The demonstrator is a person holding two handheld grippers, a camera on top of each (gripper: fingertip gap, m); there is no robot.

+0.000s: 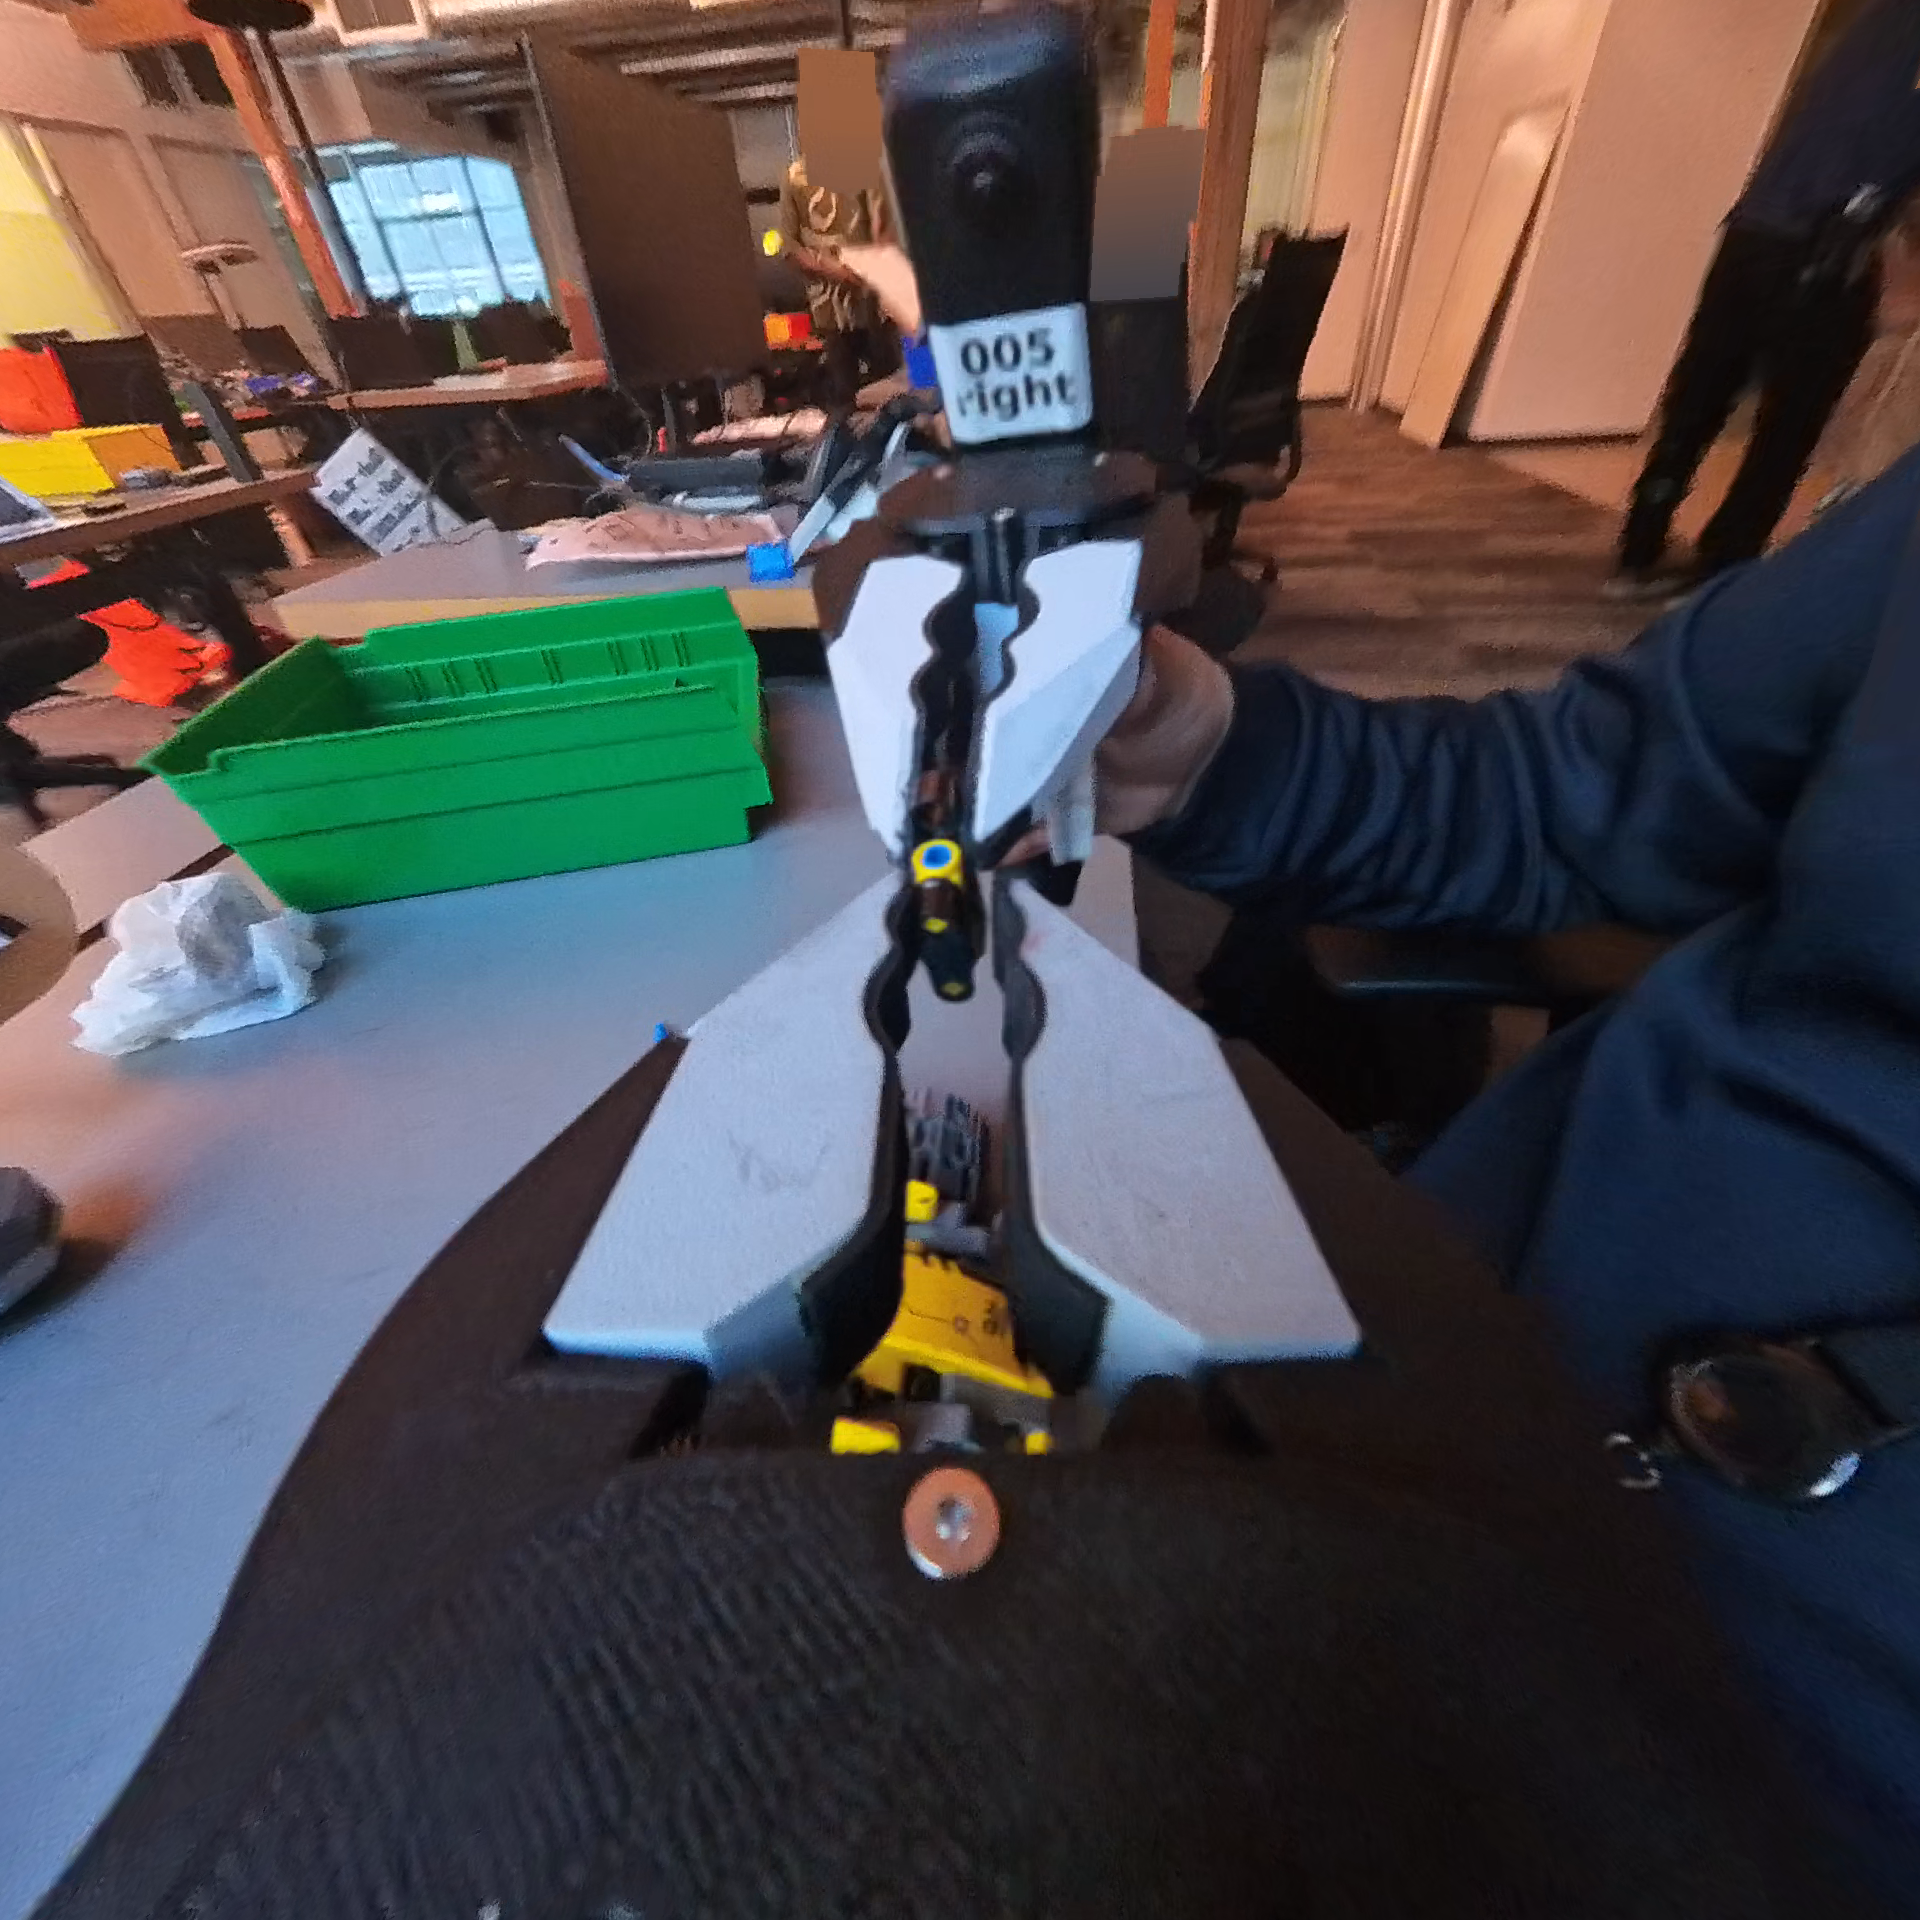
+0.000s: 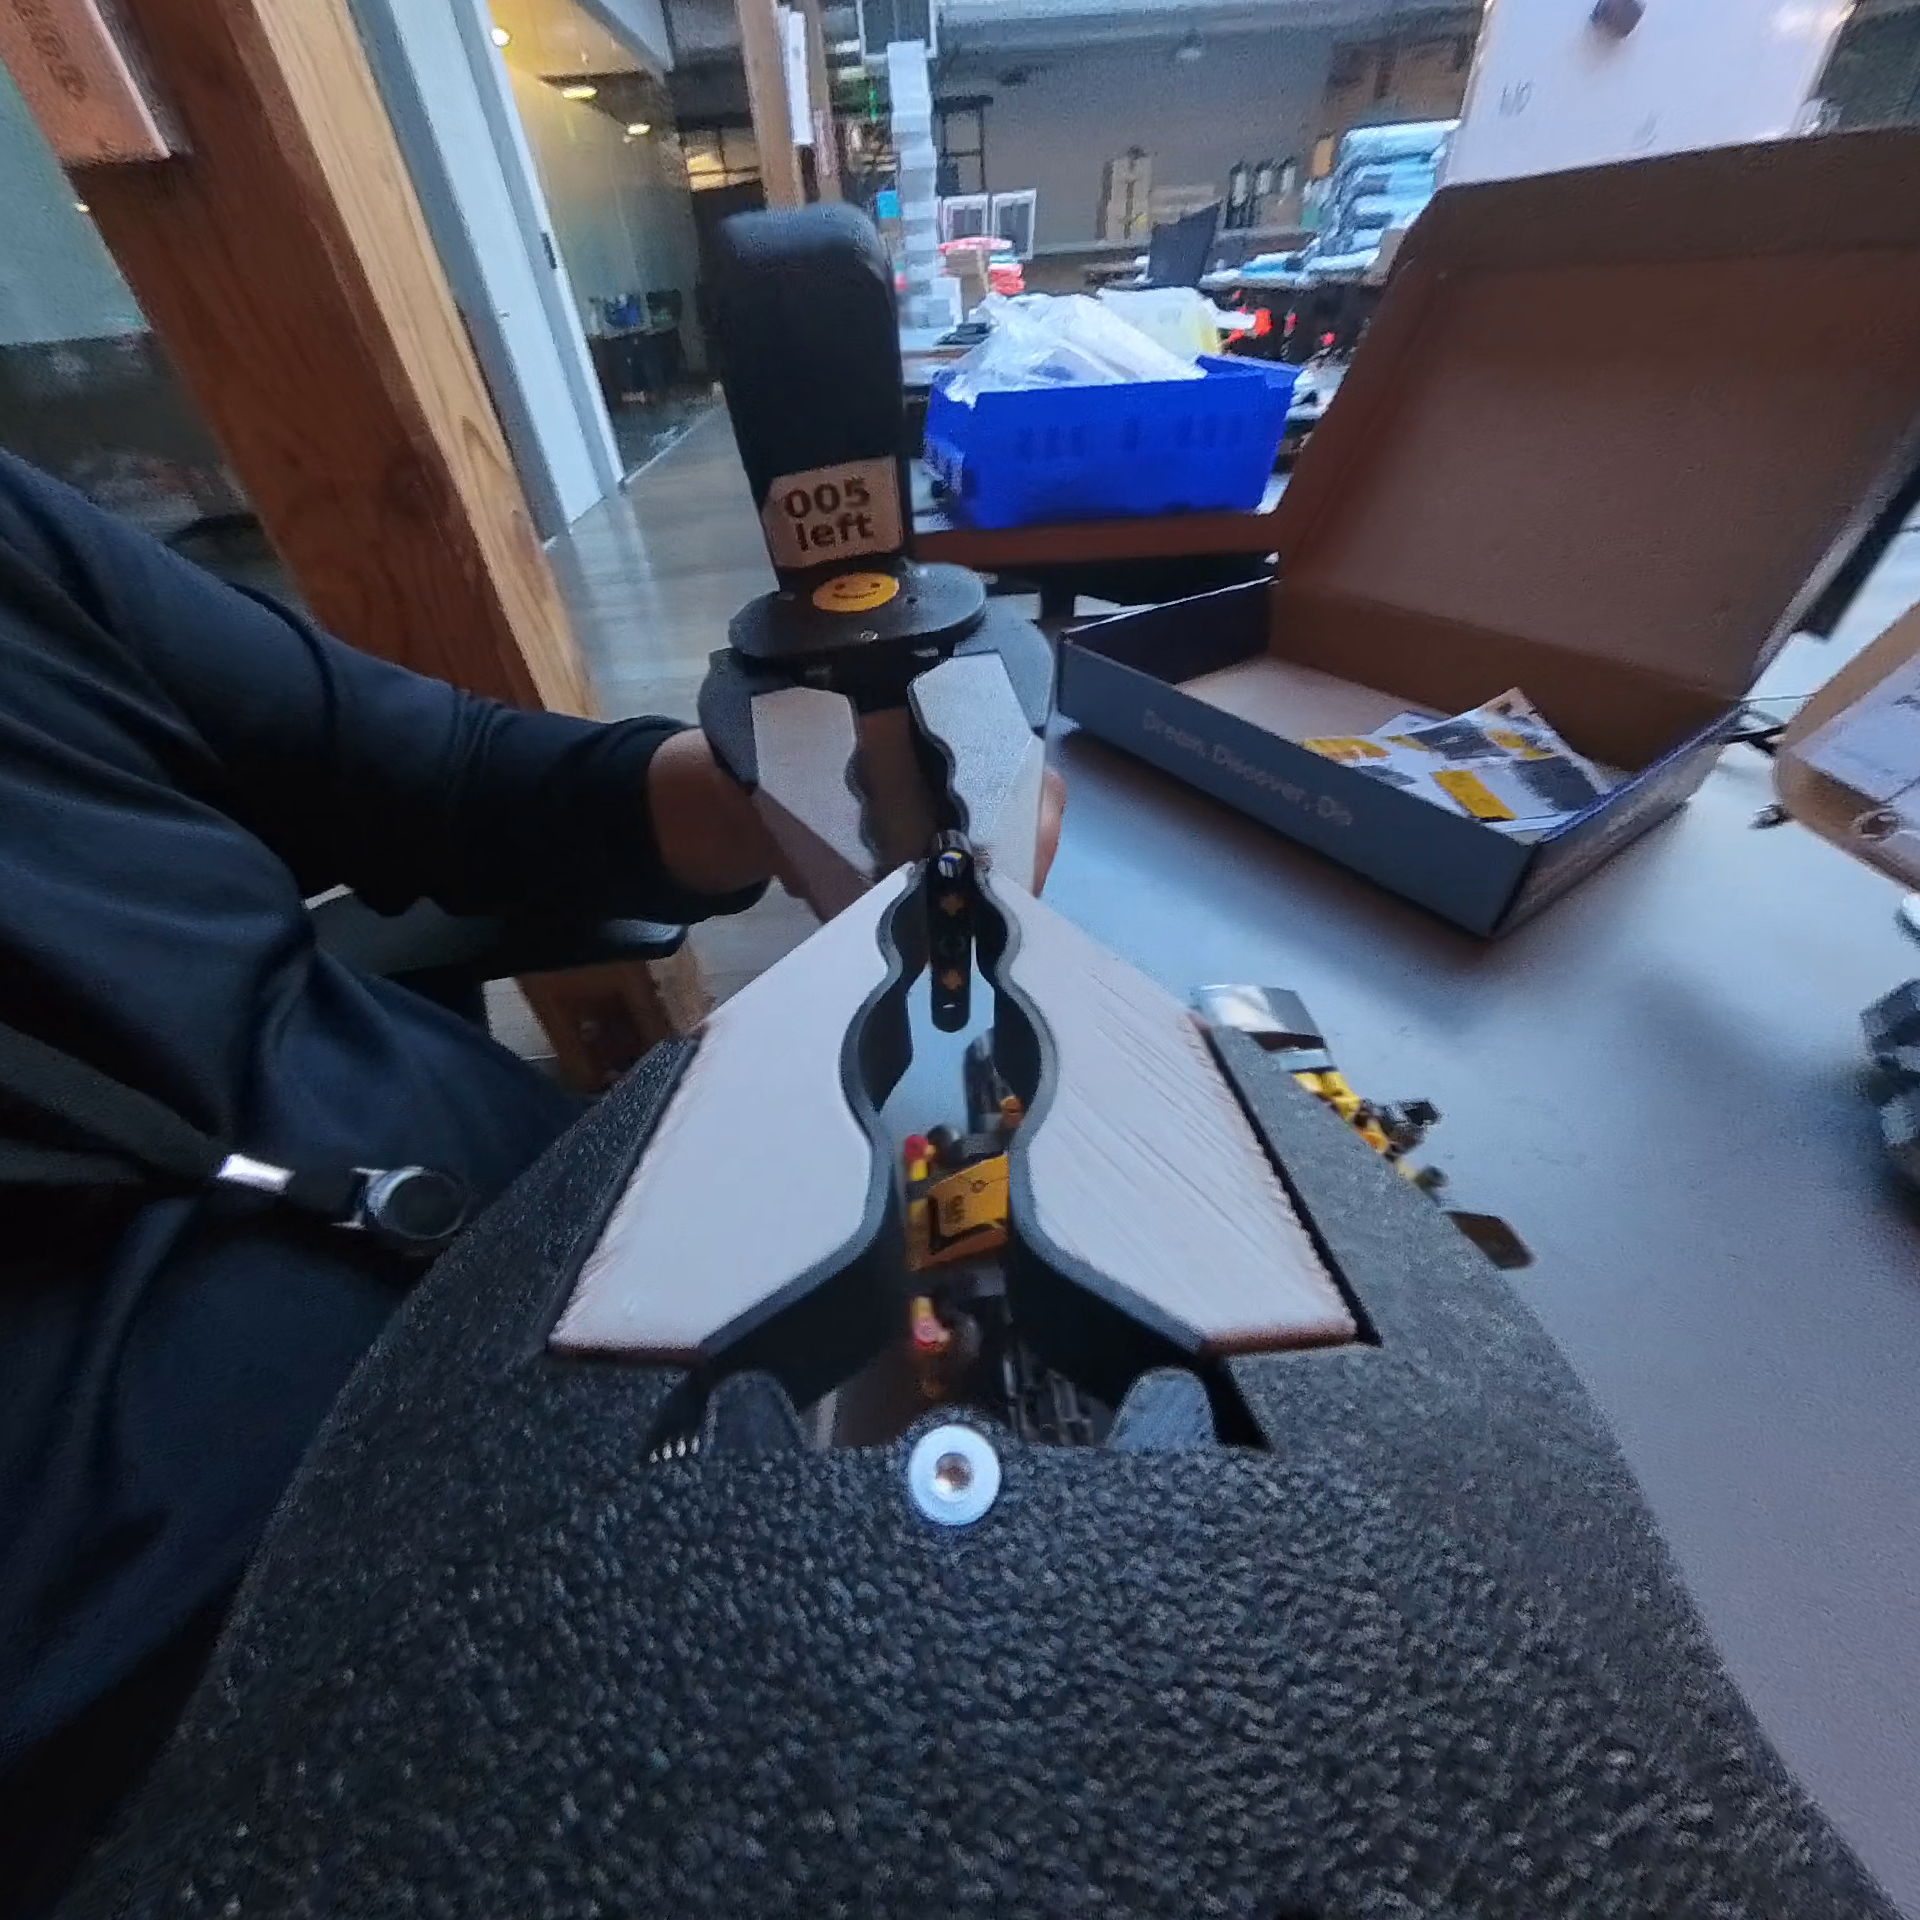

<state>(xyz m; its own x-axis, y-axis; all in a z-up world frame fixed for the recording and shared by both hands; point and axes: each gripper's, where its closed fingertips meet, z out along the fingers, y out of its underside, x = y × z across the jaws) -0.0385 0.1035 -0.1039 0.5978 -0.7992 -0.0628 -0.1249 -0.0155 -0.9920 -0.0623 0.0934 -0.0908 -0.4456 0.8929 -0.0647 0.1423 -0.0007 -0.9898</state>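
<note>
Table (image 1: 312, 1195): grey top, seen in both wrist views; it carries every item listed below.
Cardboard box (image 2: 1538, 582): lid raised, standing on the table to the right in the right wrist view; printed sheets lie inside.
Green bin (image 1: 468, 748): open plastic tray on the table, left of the grippers in the left wrist view.
Blue bin (image 2: 1101, 447): on a farther table, filled with clear bags.
Crumpled plastic bag (image 1: 197, 961): white, lying just in front of the green bin.
Left gripper (image 1: 951, 940): held by a person's hand above the table; jaws drawn nearly together around the black beam, fingertips meeting those of the opposite gripper.
Right gripper (image 2: 951, 883): faces the left one tip to tip; jaws likewise closed in on the same beam.
Yellow brick model (image 1: 940, 1340): yellow, grey and black built piece, seen through the gap between the fingers, below them; whether it rests on the table cannot be told.
Black beam (image 2: 951, 945): narrow perforated toy beam, held in the air between both pairs of fingertips; a yellow and blue pin (image 1: 935, 857) sits at its far end.
</note>
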